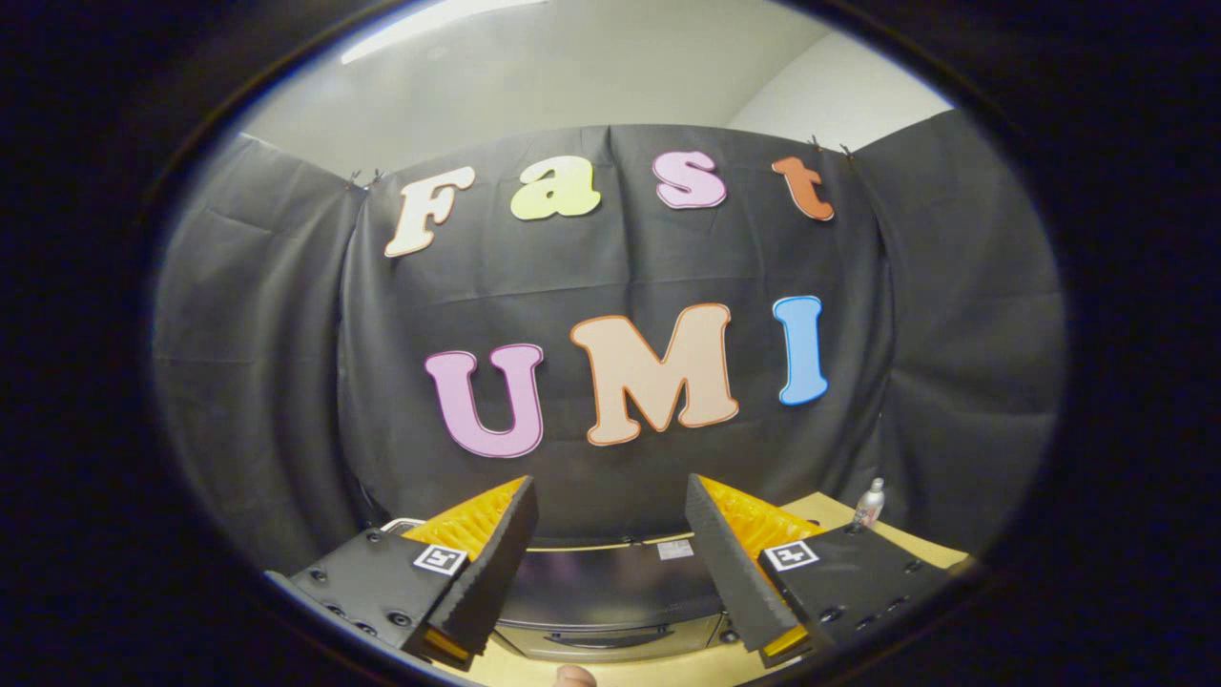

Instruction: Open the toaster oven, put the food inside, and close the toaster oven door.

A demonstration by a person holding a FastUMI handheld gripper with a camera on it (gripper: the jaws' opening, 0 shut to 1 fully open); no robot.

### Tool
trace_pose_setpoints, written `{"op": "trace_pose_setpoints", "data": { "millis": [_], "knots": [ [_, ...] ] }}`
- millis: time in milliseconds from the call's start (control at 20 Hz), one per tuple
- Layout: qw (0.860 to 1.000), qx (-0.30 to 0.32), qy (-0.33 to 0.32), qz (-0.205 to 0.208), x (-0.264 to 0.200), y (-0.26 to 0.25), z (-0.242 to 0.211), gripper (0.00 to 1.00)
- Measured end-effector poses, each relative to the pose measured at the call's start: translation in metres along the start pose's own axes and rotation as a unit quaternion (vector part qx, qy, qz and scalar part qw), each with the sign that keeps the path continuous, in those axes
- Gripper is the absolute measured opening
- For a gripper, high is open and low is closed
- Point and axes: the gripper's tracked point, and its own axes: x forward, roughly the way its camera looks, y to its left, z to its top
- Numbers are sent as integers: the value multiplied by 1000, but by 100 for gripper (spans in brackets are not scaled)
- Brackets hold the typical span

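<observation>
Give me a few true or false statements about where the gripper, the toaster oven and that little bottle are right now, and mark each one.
1. The gripper is open, nothing between its fingers. True.
2. The toaster oven has its door hanging open. False: the door looks closed, handle at the front.
3. A small bottle stands on the table beyond the right finger. True.
4. Food is clamped in the gripper. False: it holds nothing.

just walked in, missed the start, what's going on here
A person holds a gripper above a toaster oven on a wooden table. Its fingers are spread open with nothing between them. The oven door looks shut, its handle low between the fingers. A small bottle stands beyond, near the cloth wall.
</observation>
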Motion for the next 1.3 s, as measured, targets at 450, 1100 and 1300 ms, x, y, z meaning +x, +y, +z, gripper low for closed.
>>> {"op": "trace_pose_setpoints", "data": {
  "millis": [450,1100,1300],
  "knots": [
    [999,-19,51,5,30,12,-110,97],
    [987,-25,156,-37,36,-14,-276,98],
    [987,-33,155,-39,30,-15,-279,99]
  ]
}}
